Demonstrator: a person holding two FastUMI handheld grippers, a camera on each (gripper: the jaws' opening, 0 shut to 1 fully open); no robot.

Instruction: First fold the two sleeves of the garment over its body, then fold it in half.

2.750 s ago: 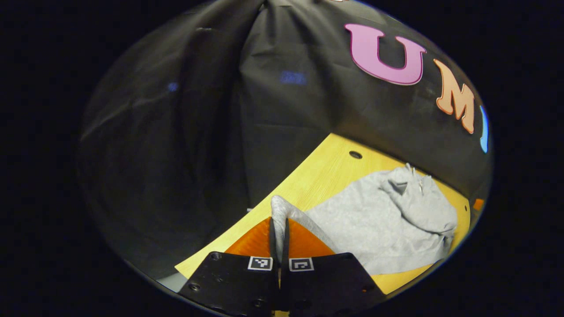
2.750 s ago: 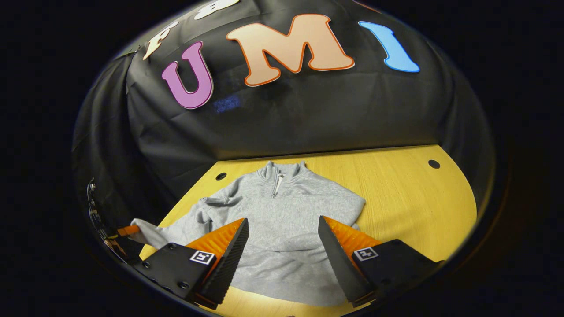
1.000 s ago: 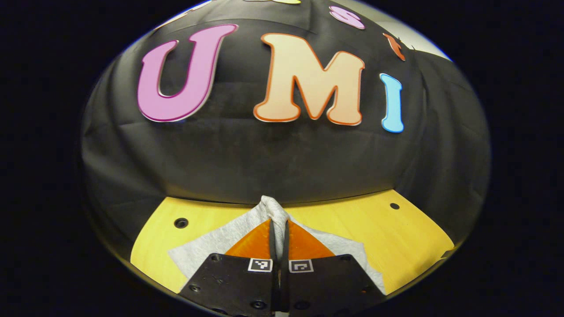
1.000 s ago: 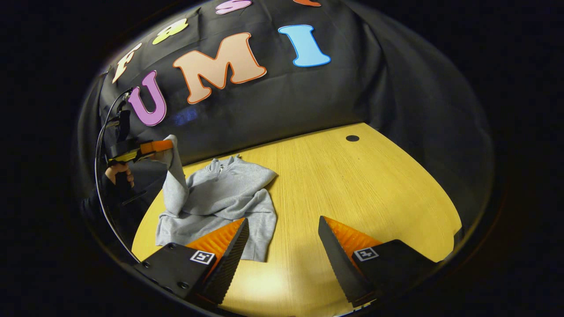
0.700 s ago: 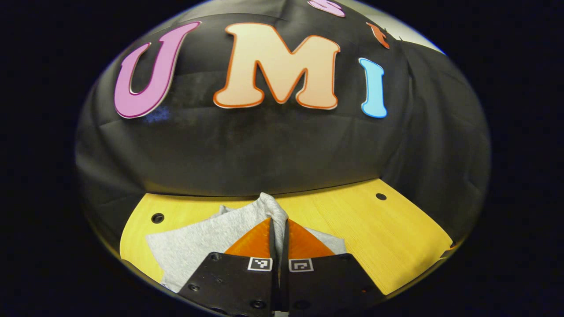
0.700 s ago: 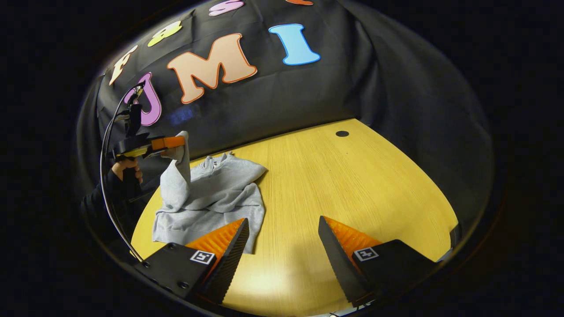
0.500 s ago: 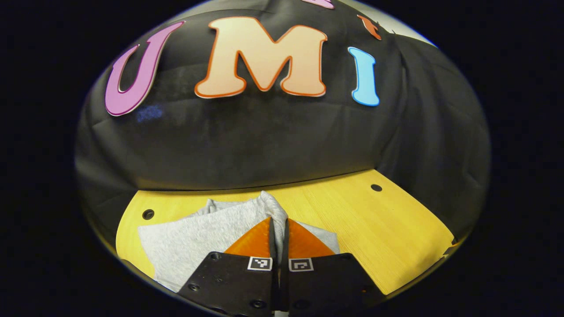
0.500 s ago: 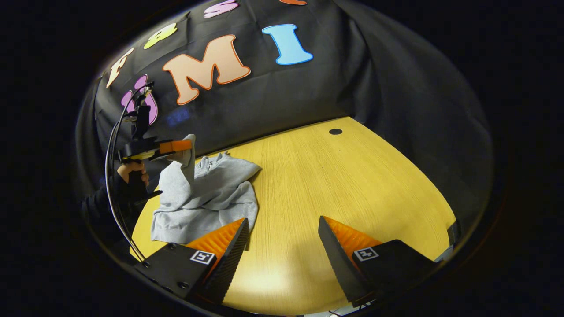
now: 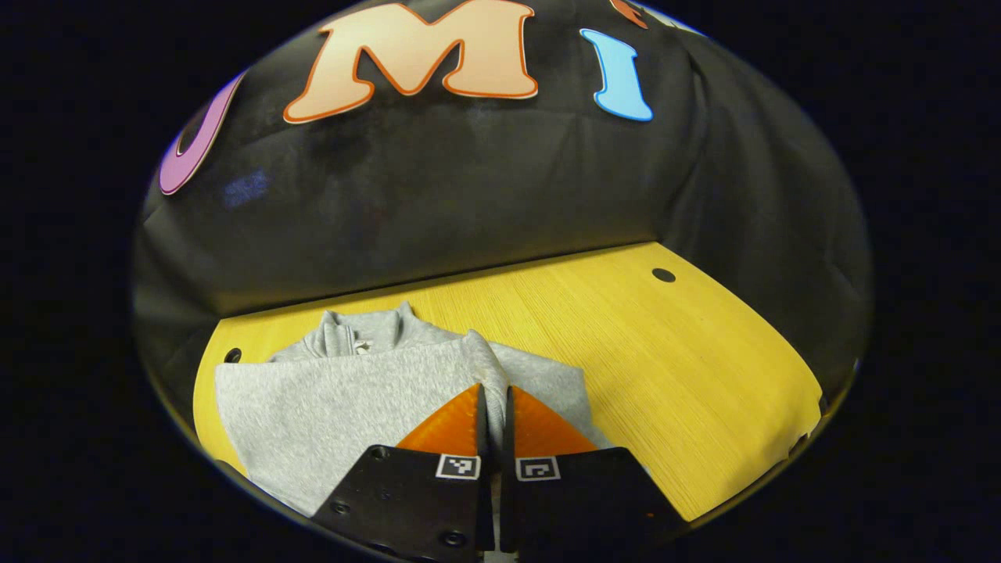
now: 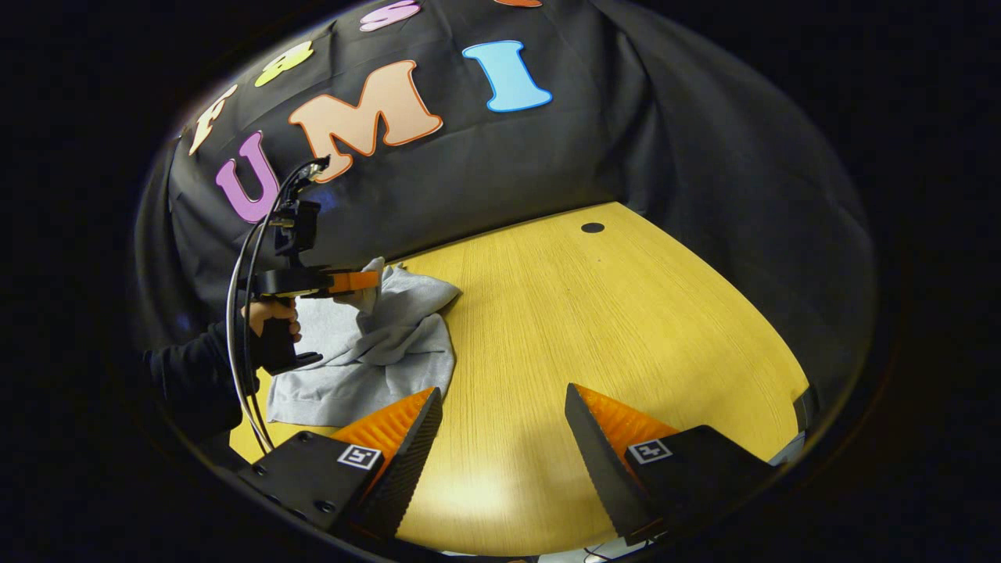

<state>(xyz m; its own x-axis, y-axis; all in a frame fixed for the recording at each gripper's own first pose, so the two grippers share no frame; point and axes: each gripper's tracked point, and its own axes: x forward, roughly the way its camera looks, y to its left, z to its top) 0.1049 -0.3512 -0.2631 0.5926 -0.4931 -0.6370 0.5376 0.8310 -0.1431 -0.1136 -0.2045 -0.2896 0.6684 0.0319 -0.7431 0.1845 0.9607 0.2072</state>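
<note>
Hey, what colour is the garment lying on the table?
Light heather grey, seen best in the left gripper view: the garment lies on the yellow wooden table.

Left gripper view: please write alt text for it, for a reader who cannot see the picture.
The left hand-held gripper is shut on a grey sleeve, holding it over the body of a grey sweatshirt that lies on a yellow wooden table. The sweatshirt's zip collar points toward the black cloth wall behind the table.

grey garment [image 9: 336,391], sleeve [image 9: 478,356] lifted
</note>
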